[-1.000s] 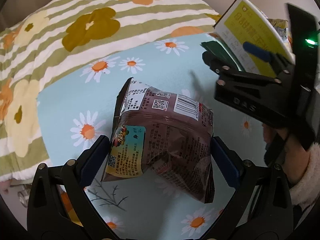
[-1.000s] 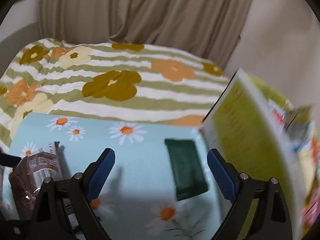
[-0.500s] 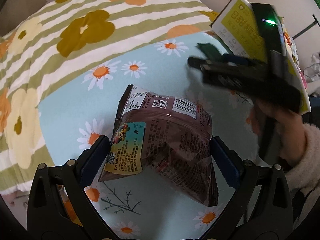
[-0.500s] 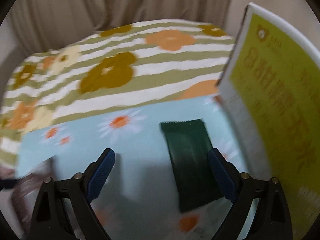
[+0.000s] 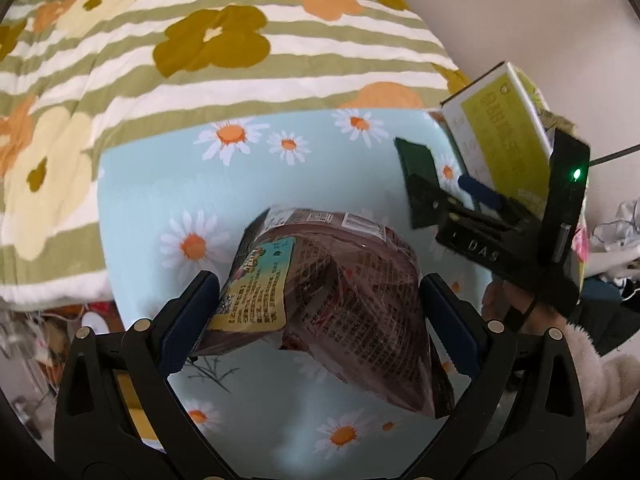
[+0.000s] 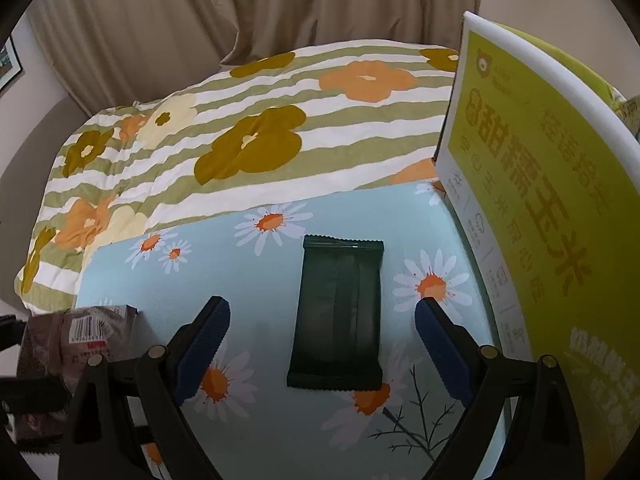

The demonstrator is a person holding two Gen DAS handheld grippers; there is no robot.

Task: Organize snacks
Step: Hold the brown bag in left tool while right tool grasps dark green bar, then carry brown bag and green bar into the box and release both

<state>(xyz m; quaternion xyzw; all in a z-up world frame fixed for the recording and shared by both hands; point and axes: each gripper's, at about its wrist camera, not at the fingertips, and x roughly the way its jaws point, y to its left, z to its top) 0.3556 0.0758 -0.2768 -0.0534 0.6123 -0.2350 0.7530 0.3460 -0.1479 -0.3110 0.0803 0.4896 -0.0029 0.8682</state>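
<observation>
A brown snack bag hangs tilted above the daisy-print table, and my left gripper is shut on it, one blue pad on each side. The bag also shows at the left edge of the right wrist view. A dark green packet lies flat on the table. My right gripper hovers over it, open, with the packet's near end between the fingers and not touching them. In the left wrist view the right gripper is at the right, over that packet.
A tall yellow-green box stands at the table's right edge, close to the right finger; it shows behind the right gripper as the box. A striped floral blanket lies beyond the table's far edge, with a beige curtain behind.
My right gripper has shifted so the green packet now sits centred between its open fingers. The left gripper has rolled a little, with the brown bag still in it.
</observation>
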